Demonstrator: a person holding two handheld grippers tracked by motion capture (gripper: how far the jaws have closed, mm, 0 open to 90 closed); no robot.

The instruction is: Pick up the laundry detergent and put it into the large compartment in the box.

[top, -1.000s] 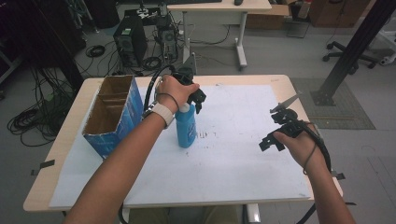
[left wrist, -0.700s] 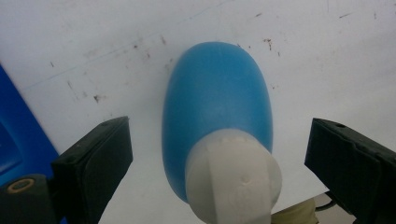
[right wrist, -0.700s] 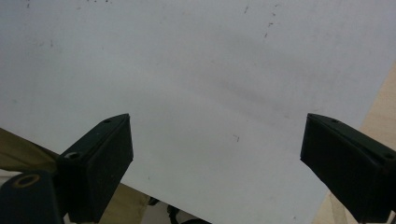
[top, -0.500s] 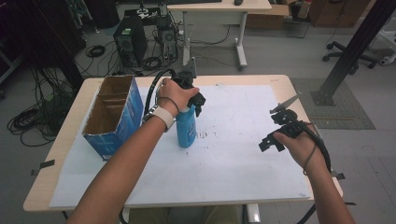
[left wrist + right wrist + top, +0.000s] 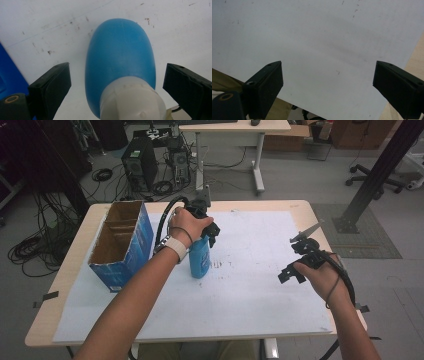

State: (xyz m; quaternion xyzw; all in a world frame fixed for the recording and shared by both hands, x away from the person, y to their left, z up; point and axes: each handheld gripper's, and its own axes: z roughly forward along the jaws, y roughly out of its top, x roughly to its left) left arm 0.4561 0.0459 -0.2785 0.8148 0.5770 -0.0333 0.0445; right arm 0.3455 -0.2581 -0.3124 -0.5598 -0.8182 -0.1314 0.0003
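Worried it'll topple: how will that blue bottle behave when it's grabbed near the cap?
The blue bottle stands tall and narrow, so a sideways push probably tips it. Its smooth rounded plastic may slip. The left gripper straddles the white cap, open.

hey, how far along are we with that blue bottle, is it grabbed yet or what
Done: the left gripper is lined up over the blue bottle, which stands upright on the white sheet beside the open cardboard box. In hand: its jaws straddle the white cap but are open, with gaps on both sides. Left: closing, lifting, then probably moving it. The right gripper hangs open over bare sheet.
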